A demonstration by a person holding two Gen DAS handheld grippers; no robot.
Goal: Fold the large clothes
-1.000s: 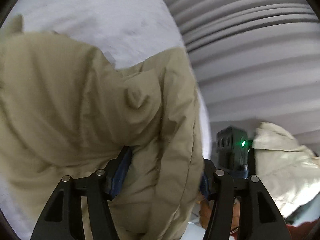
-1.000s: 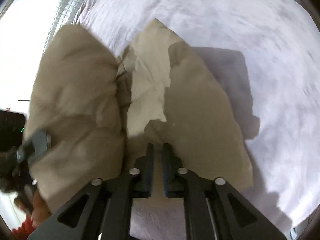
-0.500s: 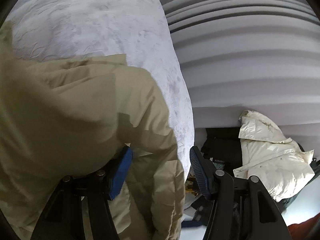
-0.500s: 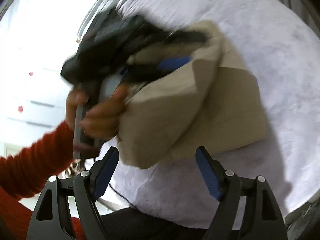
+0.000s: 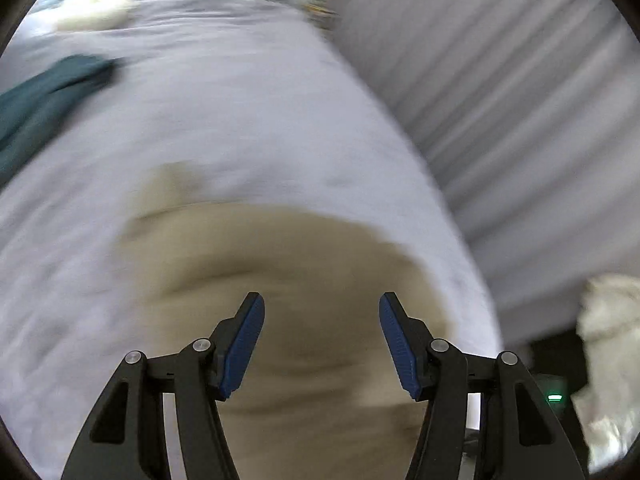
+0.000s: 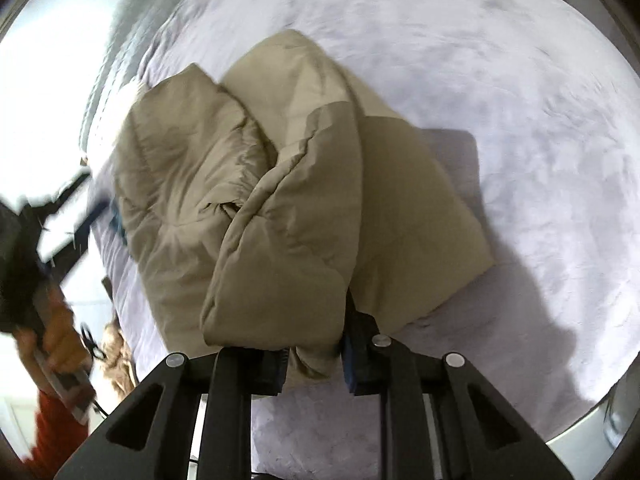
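Khaki and padded, the jacket (image 6: pixel 280 200) lies bunched at the centre of the right wrist frame on the pale bed (image 6: pixel 520 100), with one panel doubled over another and a flatter layer spread to the right beneath. The right gripper (image 6: pixel 312 354) at the bottom centre is clamped on a thick fold of the jacket's near edge. In the left wrist frame, which is heavily blurred, the jacket (image 5: pixel 288 280) fills the lower middle, and the left gripper (image 5: pixel 320 344) hangs above it with its jaws spread and nothing between them.

Judging by the layers, the jacket has been folded at least once, but the bundle is lumpy and uneven, so it probably needs squaring up or another fold.

A teal cloth (image 5: pixel 44 100) lies at the left edge of the bed, and a white garment (image 5: pixel 608 352) sits at the lower right, off the bed.
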